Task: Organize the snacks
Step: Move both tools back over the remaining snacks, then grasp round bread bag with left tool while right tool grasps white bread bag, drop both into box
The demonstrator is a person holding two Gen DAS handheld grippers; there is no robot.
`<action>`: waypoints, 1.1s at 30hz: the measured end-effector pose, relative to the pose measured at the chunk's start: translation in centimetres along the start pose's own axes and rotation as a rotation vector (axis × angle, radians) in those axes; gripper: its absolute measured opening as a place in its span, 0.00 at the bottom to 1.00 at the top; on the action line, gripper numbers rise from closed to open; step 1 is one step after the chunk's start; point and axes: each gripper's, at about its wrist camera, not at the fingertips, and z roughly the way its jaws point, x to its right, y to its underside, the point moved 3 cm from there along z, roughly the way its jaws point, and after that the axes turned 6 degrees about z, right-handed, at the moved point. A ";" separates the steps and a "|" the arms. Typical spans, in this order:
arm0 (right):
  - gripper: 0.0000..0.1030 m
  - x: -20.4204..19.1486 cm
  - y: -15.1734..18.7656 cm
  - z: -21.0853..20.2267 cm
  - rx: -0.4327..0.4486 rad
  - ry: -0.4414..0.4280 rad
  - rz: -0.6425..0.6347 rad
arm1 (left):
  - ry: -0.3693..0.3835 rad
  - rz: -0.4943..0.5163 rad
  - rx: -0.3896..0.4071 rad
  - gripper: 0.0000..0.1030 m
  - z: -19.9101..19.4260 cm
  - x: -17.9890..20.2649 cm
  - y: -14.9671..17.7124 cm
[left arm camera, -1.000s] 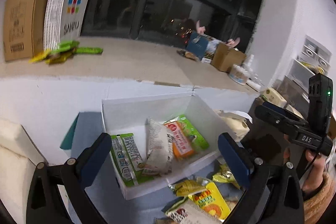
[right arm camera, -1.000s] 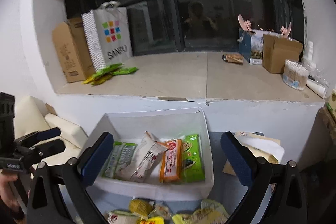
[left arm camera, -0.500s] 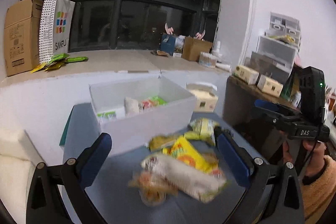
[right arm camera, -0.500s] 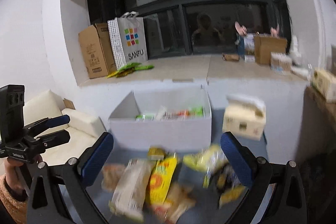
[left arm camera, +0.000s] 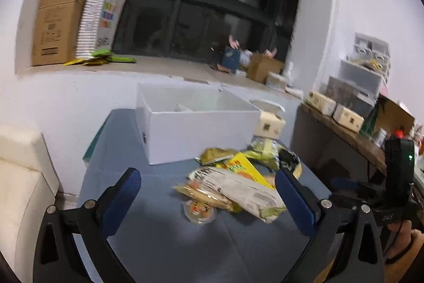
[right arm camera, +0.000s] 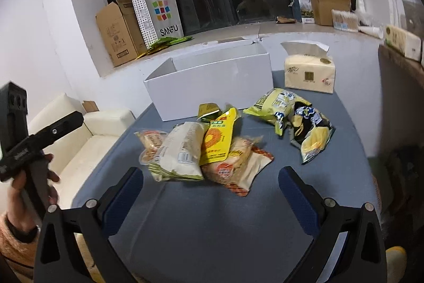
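Left wrist view: left gripper (left arm camera: 206, 192) spread wide, nothing between the blue pads (left arm camera: 124, 187). Below and just ahead, a heap of snack packets (left arm camera: 233, 187) on the blue table (left arm camera: 164, 243), with a small clear round cup (left arm camera: 199, 211) at the heap's near edge. Behind the heap, the white box (left arm camera: 196, 134), open on top, contents mostly hidden by its near wall. Somewhat blurred, so print unreadable.

Right wrist view: right gripper (right arm camera: 212, 192) likewise wide open and empty, poised over the bare near table. Heap clearer here: a pale bread-like packet (right arm camera: 180, 150) leaning on a yellow pouch (right arm camera: 220, 137), an orange-trimmed packet (right arm camera: 238, 163) beneath, and well to the right a green chip bag (right arm camera: 275, 105) touching a dark crumpled bag (right arm camera: 310, 134). Tissue pack (right arm camera: 308, 70) beside the box's right end.

Likely handling: light, air-puffed film bags, soft and slippery, apt to crush or to slide out of the pads. Best taken at a crimped end seal or a flat corner, not across the inflated belly; chips and bread probably fragile under a hard squeeze. Top packets first, since overlapping ones could drag their neighbours along.
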 end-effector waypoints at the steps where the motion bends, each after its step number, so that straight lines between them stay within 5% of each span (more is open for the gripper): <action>1: 1.00 -0.1 -0.1 0.0 -0.001 -0.008 0.006 | 0.010 -0.007 -0.030 1.00 0.2 -0.1 0.2; 4: 1.00 -0.8 -0.4 0.3 -0.026 -0.021 0.011 | 0.014 -0.007 -0.086 1.00 0.4 -0.1 0.8; 11: 1.00 -2.6 -1.8 3.4 -0.114 -0.019 -0.013 | -0.034 0.131 -0.065 1.00 -0.7 1.4 1.0; 24: 1.00 -4.5 -1.5 14.2 -0.359 0.003 -0.097 | 0.020 0.113 -0.093 1.00 -0.5 1.2 1.7; 26: 0.90 -4.7 -0.8 14.8 -0.382 0.016 -0.138 | 0.025 0.105 -0.095 1.00 -0.3 1.0 1.8; 28: 0.63 -5.0 -0.2 14.9 -0.399 -0.017 -0.164 | 0.021 0.102 -0.106 1.00 -0.1 0.9 2.0; 29: 0.57 -4.9 0.0 14.6 -0.399 -0.033 -0.161 | 0.017 0.101 -0.111 1.00 0.1 0.9 2.1; 33: 0.49 -4.8 0.2 13.2 -0.375 -0.053 -0.175 | 0.019 0.103 -0.136 1.00 0.9 0.7 2.5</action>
